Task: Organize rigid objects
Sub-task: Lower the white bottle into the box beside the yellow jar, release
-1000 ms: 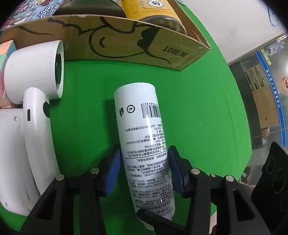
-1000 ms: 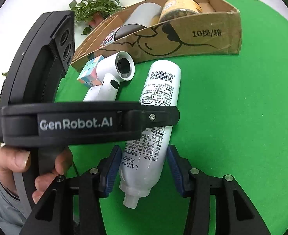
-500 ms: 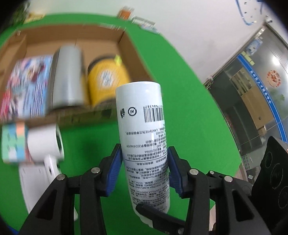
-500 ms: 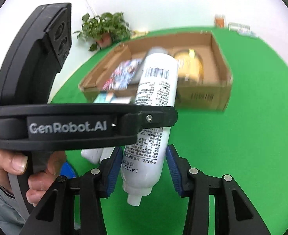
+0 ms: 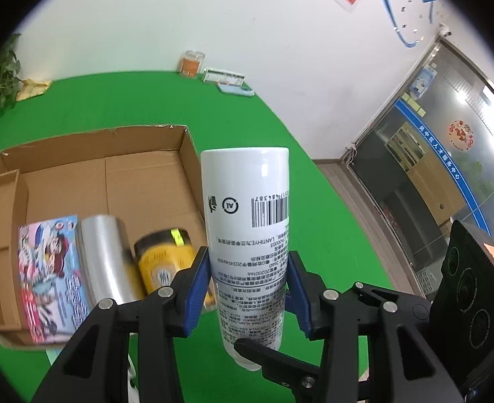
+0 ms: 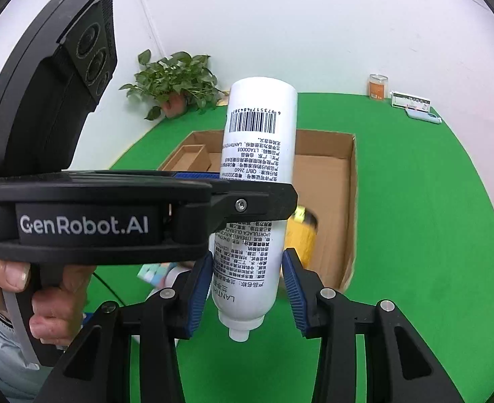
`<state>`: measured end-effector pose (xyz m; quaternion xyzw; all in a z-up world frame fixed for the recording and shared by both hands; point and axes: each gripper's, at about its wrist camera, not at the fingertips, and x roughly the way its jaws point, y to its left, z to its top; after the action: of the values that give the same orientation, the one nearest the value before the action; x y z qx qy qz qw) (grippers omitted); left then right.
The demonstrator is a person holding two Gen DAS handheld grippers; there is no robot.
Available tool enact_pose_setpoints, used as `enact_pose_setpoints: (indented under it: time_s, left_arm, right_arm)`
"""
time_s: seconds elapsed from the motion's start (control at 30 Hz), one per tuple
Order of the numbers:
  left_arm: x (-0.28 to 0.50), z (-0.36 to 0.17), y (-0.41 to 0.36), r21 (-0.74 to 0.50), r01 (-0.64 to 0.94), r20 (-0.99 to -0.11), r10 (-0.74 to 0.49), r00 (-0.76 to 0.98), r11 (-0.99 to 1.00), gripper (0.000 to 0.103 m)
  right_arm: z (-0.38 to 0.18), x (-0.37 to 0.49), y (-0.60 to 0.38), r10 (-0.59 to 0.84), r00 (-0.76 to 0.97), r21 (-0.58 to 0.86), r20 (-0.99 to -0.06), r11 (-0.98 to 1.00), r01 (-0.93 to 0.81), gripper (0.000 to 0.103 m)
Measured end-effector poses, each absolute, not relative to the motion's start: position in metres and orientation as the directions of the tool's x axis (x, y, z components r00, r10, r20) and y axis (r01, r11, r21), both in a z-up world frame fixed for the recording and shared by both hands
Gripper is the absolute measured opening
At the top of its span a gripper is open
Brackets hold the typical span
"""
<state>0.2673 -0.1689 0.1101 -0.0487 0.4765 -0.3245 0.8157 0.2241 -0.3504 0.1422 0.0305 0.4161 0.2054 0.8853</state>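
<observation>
The left gripper (image 5: 248, 283) has its jaws clenched on the white bottle (image 5: 247, 235), the blue pads pressing both sides of the printed body. The bottle is held in the air, cap end toward the gripper and flat base away, above the near right corner of the cardboard box (image 5: 89, 154). In the right wrist view the left gripper (image 6: 233, 181) crosses the frame from the left, a hand (image 6: 45, 288) around its handle, and clamps the bottle (image 6: 257, 174) at mid-body.

The right gripper (image 6: 247, 283) has its jaws released: one blue pad lies just beside the bottle's lower part, the other stands apart from it, and the small cap hangs between them.

The box sits on the green surface (image 5: 280, 127). Along the box's near wall lie a colourful printed pack (image 5: 50, 275), a silver cylinder (image 5: 104, 258) beside it, and a yellow jar (image 5: 166, 258) nearest the bottle; the box's far half shows bare cardboard. Beyond the box, at the surface's far edge, stand an orange jar (image 5: 191, 63) and a potted plant (image 6: 174, 84).
</observation>
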Motion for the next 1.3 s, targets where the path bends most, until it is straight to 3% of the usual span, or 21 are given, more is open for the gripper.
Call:
enact_pose_setpoints:
  time_s: [0.47,0.73,0.97,1.1,1.2,1.23,1.3]
  left_arm:
    - [0.366,0.021,-0.205,-0.493,0.375,-0.810,-0.572,0.132,0.785,0.043]
    - [0.373,-0.022,-0.223,-0.500,0.349,-0.840,-0.541,0.027,0.793,0.043]
    - [0.382,-0.019,-0.227,-0.476,0.381,-0.862,-0.506,-0.024,0.793,0.044]
    - [0.396,-0.006,-0.214,-0.474,0.355,-0.850,-0.524,0.055,0.806,0.044]
    - [0.406,-0.003,-0.209,-0.438,0.343,-0.856,-0.502,0.122,0.831,0.045]
    - [0.409,-0.003,-0.209,-0.425,0.342,-0.857,-0.495,0.146,0.838,0.045]
    - [0.411,-0.002,-0.209,-0.371,0.352,-0.857,-0.463,0.227,0.859,0.045]
  right_arm:
    - [0.069,0.350,-0.383,0.369,0.403,0.274,-0.837,0.922,-0.275,0.040]
    - [0.030,0.357,-0.386,0.318,0.323,0.244,-0.892,0.937,-0.249,0.039]
    - [0.019,0.355,-0.384,0.302,0.319,0.231,-0.898,0.943,-0.241,0.039]
    - [0.020,0.350,-0.371,0.281,0.328,0.204,-0.902,0.947,-0.250,0.038]
    - [0.023,0.347,-0.370,0.283,0.323,0.210,-0.903,0.947,-0.241,0.034]
    - [0.022,0.348,-0.371,0.282,0.315,0.214,-0.906,0.948,-0.234,0.021]
    - [0.015,0.344,-0.372,0.310,0.255,0.257,-0.916,0.941,-0.221,0.014]
